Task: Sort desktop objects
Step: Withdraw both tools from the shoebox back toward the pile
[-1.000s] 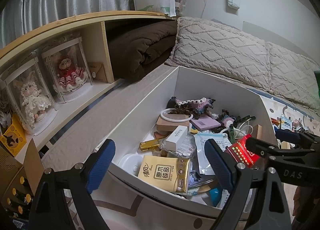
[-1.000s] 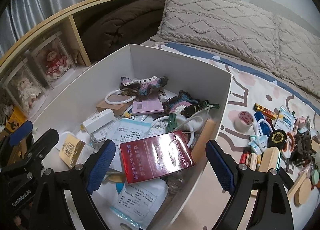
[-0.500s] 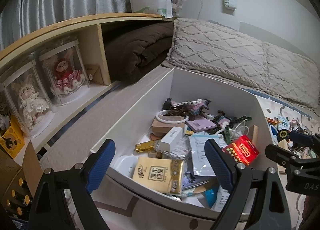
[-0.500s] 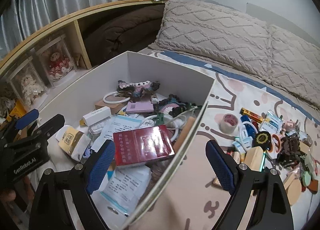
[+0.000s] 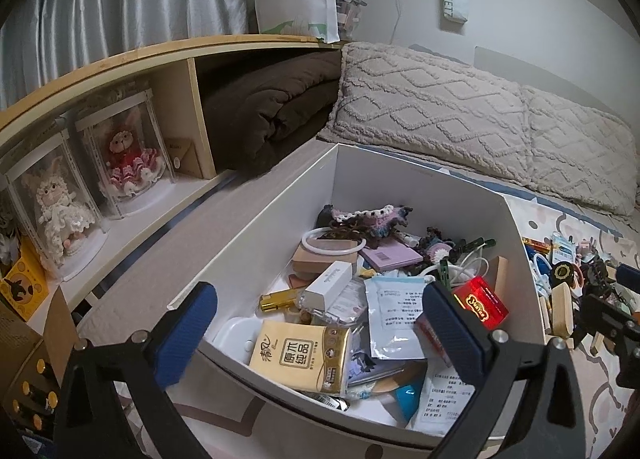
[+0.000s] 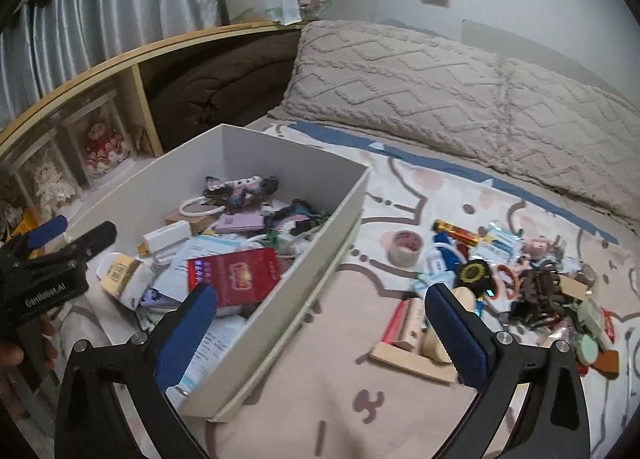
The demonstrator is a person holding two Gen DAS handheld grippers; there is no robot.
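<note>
A white box on the bed holds several small items: a red pack, a yellow tissue pack, a white ring and crochet pieces. My left gripper hovers over the box's near end, jaws opening with nothing gripped. In the right wrist view the box is on the left and the red pack lies inside it. My right gripper straddles the box's right wall and the bedspread, its jaws opening and holding nothing. A pile of loose items lies to its right.
A tape roll and a wooden block lie on the patterned bedspread near the pile. Two knitted pillows line the back. A wooden shelf with boxed dolls and a brown blanket runs along the left.
The right gripper has swung right, from over the box to its right wall and the bedspread. Both pairs of jaws stand slightly wider. The left gripper has stayed nearly still.
</note>
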